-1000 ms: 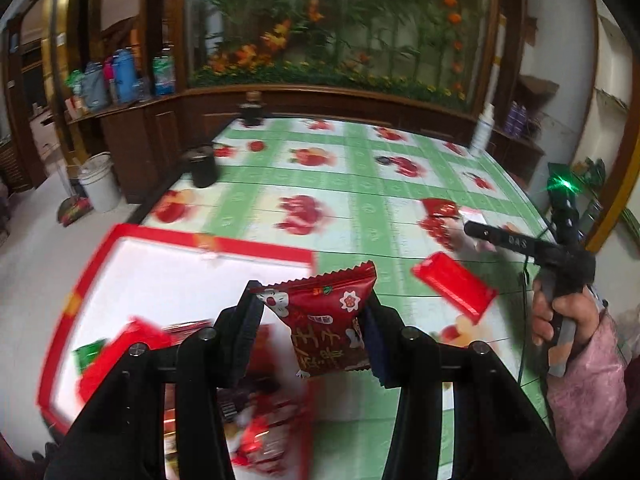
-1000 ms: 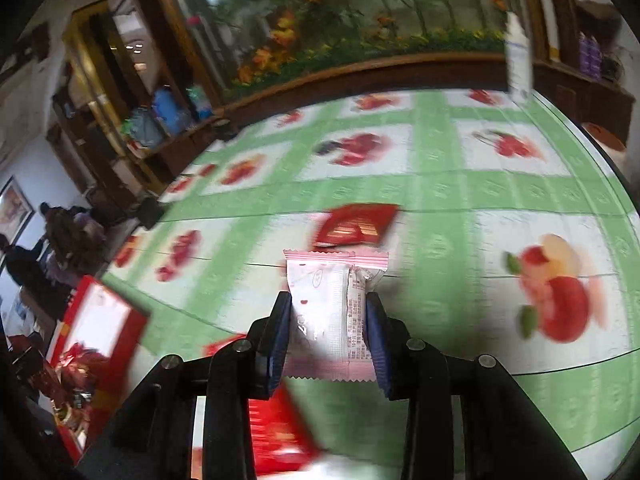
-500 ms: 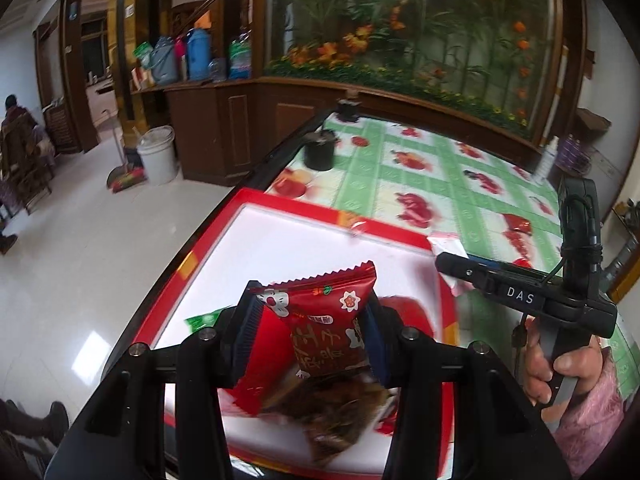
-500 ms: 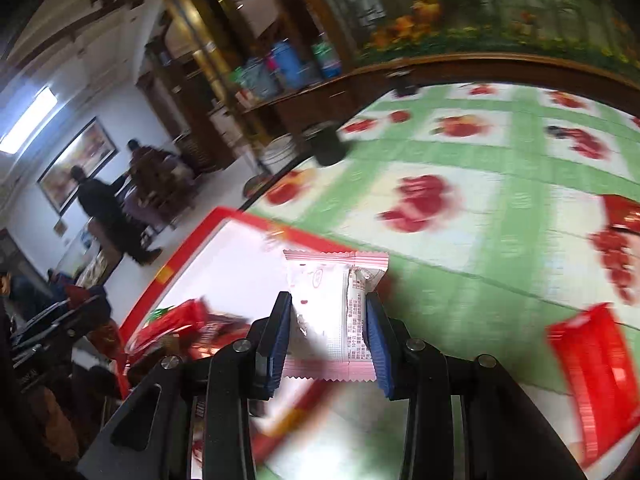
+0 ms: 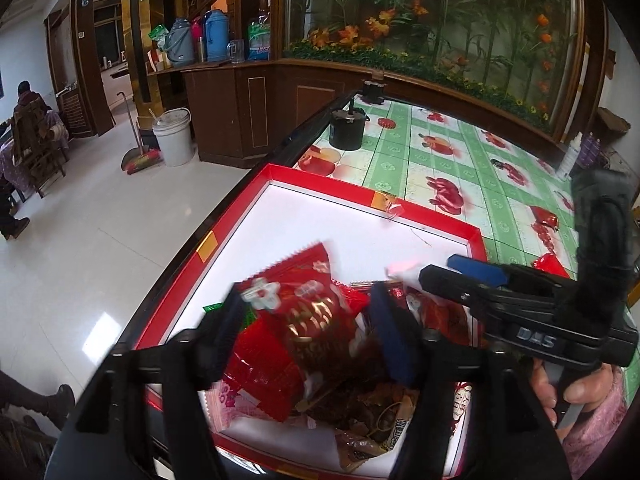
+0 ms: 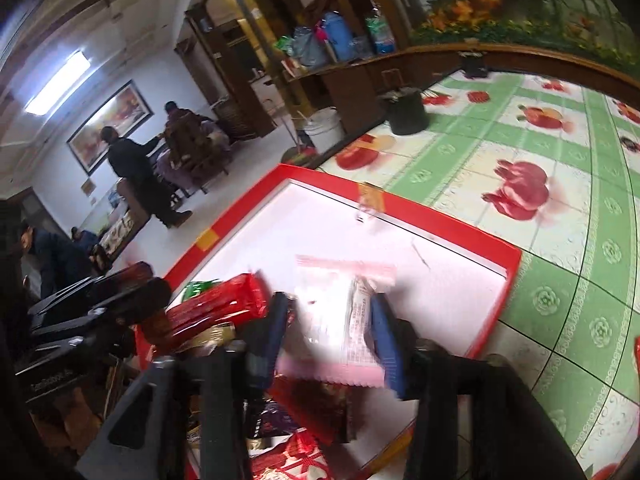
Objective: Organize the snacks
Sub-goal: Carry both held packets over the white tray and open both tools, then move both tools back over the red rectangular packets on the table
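Note:
A red tray [image 5: 360, 192] with a white floor lies at the table's left edge, snack packets heaped in its near part [image 5: 360, 396]. My left gripper [image 5: 308, 332] hangs over that heap with its jaws opening. A red snack packet [image 5: 304, 304] sits tilted and blurred between them, clear of the blue right pad. My right gripper [image 6: 330, 336] is over the same tray [image 6: 440, 216], its jaws opening too. A white and pink packet [image 6: 340, 312] lies loose between them. The right gripper [image 5: 452, 276] also shows in the left wrist view, a hand [image 5: 568, 392] on its handle.
A black pot [image 5: 347, 130] stands on the green fruit-print cloth beyond the tray. Two red packets [image 5: 544, 216] lie on the cloth to the right, and a white bottle [image 5: 570, 158] stands at the far edge. Floor, a white bucket [image 5: 173, 136] and people [image 6: 136, 168] are off to the left.
Both grippers came from over the tablecloth to above the tray's pile. Their jaws have widened, and the red packet and the white-pink packet, gripped before, now sit loose and tilted.

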Tool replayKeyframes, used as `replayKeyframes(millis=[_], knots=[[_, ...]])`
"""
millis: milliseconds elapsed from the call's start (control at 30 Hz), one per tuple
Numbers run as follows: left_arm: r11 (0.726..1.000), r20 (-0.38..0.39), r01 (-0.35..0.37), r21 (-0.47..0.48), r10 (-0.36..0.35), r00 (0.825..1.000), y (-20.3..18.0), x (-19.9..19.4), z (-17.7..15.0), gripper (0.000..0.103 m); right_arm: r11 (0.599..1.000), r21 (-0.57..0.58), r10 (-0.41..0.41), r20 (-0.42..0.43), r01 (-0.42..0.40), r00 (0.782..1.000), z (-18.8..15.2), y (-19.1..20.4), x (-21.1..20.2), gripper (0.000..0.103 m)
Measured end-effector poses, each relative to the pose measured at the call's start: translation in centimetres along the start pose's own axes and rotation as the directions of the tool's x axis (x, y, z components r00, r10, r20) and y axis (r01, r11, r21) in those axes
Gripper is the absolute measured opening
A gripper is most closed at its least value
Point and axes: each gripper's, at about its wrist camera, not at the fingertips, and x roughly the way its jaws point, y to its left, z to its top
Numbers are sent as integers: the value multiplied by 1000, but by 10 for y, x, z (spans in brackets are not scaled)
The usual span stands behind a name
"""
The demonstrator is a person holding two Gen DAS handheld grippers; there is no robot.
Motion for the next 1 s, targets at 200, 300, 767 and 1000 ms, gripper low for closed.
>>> replayKeyframes(millis=[200, 300, 767, 1000], knots=[[997, 48, -23, 71, 19, 999, -20, -13, 4, 75, 999, 47, 10, 69, -14, 998, 6, -18, -28, 63], [993, 56, -14, 118, 8, 998, -39, -17, 4, 76, 996, 79, -56, 80, 50, 995, 7, -44, -44, 63], [945, -94, 111, 308, -86, 992, -161, 5, -27, 80, 903, 224, -393, 81, 368, 916, -26, -182, -165, 65], [900, -150, 168, 403, -116, 982, -217, 12, -39, 80, 765, 445, -542, 53, 466, 839, -46, -261, -228, 66]])
